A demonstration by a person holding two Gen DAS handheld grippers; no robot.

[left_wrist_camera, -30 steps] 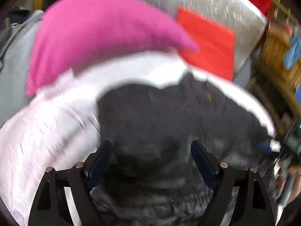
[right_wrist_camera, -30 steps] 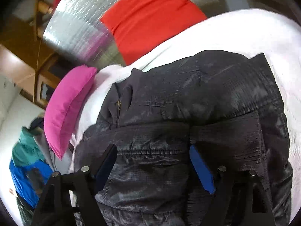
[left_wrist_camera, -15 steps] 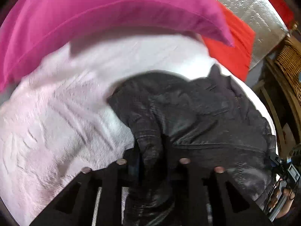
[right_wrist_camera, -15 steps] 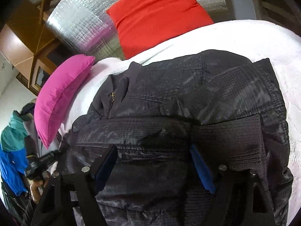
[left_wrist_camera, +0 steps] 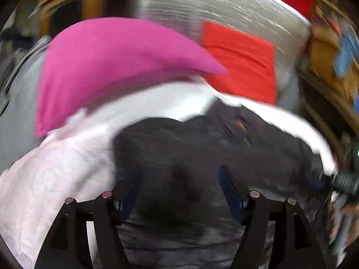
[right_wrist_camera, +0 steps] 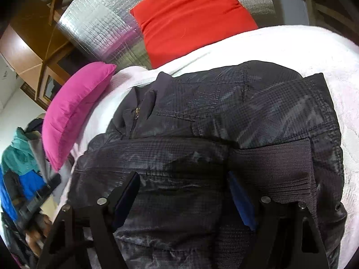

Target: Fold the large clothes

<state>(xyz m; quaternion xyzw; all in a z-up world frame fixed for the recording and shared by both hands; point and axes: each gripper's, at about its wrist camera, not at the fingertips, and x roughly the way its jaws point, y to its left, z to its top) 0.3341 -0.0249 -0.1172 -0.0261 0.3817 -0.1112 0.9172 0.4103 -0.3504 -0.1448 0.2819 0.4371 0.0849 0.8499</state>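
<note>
Left claw (left_wrist_camera: 179, 186): fingers spread wide; nothing between them; view blurred by motion
Right claw (right_wrist_camera: 182, 192): fingers spread wide; blue pads showing; nothing gripped
Black jacket (right_wrist_camera: 213, 134): lies spread on the white bedspread; directly under and ahead of the right claw; ribbed knit band (right_wrist_camera: 271, 170) just beyond the right finger; collar and zip pull (right_wrist_camera: 136, 112) ahead and to the left; in the left view the jacket (left_wrist_camera: 190, 148) fills the space ahead of both fingers
White bedspread (right_wrist_camera: 303, 51): beyond and to the right of the right claw; in the left view it spreads left of the left claw (left_wrist_camera: 56, 168)
Pink pillow (right_wrist_camera: 74, 114): ahead-left of the right claw, on the bedspread's edge; far ahead-left of the left claw (left_wrist_camera: 112, 60)
Red pillow (right_wrist_camera: 188, 15): far ahead of the right claw, against the silver quilted panel (right_wrist_camera: 98, 24); ahead-right of the left claw (left_wrist_camera: 242, 60)
Teal and blue garment (right_wrist_camera: 22, 165): far left of the right claw
</note>
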